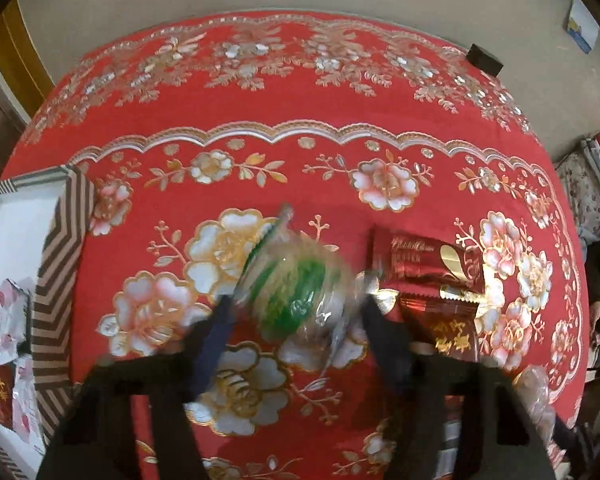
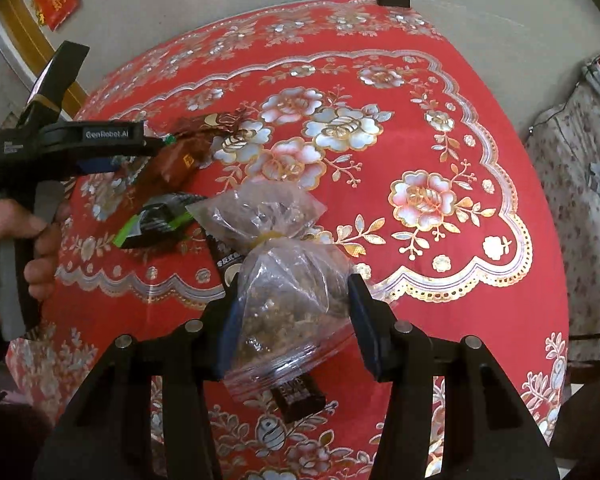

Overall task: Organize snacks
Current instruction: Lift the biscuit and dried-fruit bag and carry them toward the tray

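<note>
Two grippers work over the red flowered tablecloth (image 1: 300, 92). The left gripper (image 1: 296, 304) has its jaws partly closed around a clear packet with a green snack (image 1: 296, 292) inside, blurred, so I cannot tell if the pads press it. Just beside it lie two red wrapped snacks (image 1: 432, 272). The right gripper (image 2: 292, 320) holds a clear tied plastic bag of brown crumbly snacks (image 2: 288, 300) between its pads. A striped box (image 1: 60, 264) with packets stands at the left edge.

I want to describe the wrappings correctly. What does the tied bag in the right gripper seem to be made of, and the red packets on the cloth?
The tied bag looks like thin clear plastic film: see-through, crinkled, glinting. The red packets seem to be glossy foil-like plastic, with gold print and a serrated edge; the exact material is unclear.
</note>
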`<state>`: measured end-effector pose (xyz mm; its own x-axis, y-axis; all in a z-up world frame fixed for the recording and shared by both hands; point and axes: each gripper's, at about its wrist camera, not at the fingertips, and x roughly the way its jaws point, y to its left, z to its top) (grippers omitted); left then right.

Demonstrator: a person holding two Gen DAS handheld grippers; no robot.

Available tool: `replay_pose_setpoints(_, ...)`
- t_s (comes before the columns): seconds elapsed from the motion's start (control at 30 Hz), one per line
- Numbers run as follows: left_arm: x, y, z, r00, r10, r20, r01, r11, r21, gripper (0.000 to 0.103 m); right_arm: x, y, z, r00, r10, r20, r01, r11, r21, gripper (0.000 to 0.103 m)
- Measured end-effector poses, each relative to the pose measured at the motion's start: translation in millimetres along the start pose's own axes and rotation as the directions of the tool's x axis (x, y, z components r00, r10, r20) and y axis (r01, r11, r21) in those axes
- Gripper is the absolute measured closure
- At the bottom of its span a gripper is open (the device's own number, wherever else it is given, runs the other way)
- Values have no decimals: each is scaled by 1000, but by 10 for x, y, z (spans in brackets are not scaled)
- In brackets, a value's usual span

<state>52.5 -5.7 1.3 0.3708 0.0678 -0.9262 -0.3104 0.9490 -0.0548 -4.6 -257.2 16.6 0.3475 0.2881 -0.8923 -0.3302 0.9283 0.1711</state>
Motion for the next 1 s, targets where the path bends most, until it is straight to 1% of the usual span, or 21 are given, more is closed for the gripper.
replay_pose_setpoints(0.07,-17,53,-28,1000,-26,1,26,1000,4,53,-38,-9,-1,1000,7,10,-8,1000,10,56)
replay_pose_setpoints(0.17,-80,121,-151,1000,-27,9,27,999,43,56,-107,-44,-17,1000,16,25,-16,999,30,56)
replay_pose_setpoints(0.33,-228,195,-499,997,-80,1,79,990,119,57,-139,-137,-64,1000,8,24,-10,998,63,57)
replay_pose_setpoints(0.43,-376,197,-775,992,-125,1,123,977,176,57,-153,-172,-117,1000,6,16,-7,997,72,57)
replay_pose_setpoints(0.47,-434,191,-874,991,-132,8,128,971,202,57,-161,-179,-138,1000,7,16,-8,997,75,57)
replay_pose_setpoints(0.57,-560,162,-1087,993,-114,29,103,960,259,58,-201,-199,-219,1000,23,19,-25,996,88,59)
replay_pose_setpoints(0.7,-607,139,-1216,994,-102,37,88,954,287,58,-218,-207,-280,1000,20,16,-21,997,68,59)
replay_pose_setpoints(0.73,-600,140,-1225,994,-102,32,89,954,286,58,-215,-209,-276,1000,15,12,-16,998,65,56)
replay_pose_setpoints(0.77,-601,137,-1230,995,-99,33,86,954,286,58,-208,-206,-272,1000,10,7,-10,998,62,50)
replay_pose_setpoints(0.83,-599,145,-1238,994,-103,34,89,954,286,58,-172,-176,-252,1000,-20,-13,20,999,33,48)
replay_pose_setpoints(0.93,-606,153,-1265,994,-105,32,92,956,279,58,-101,-132,-200,999,-39,-21,39,999,-16,47)
replay_pose_setpoints(1.0,-609,163,-1275,994,-108,30,96,957,273,58,-51,-104,-165,998,-53,-30,52,998,-44,43)
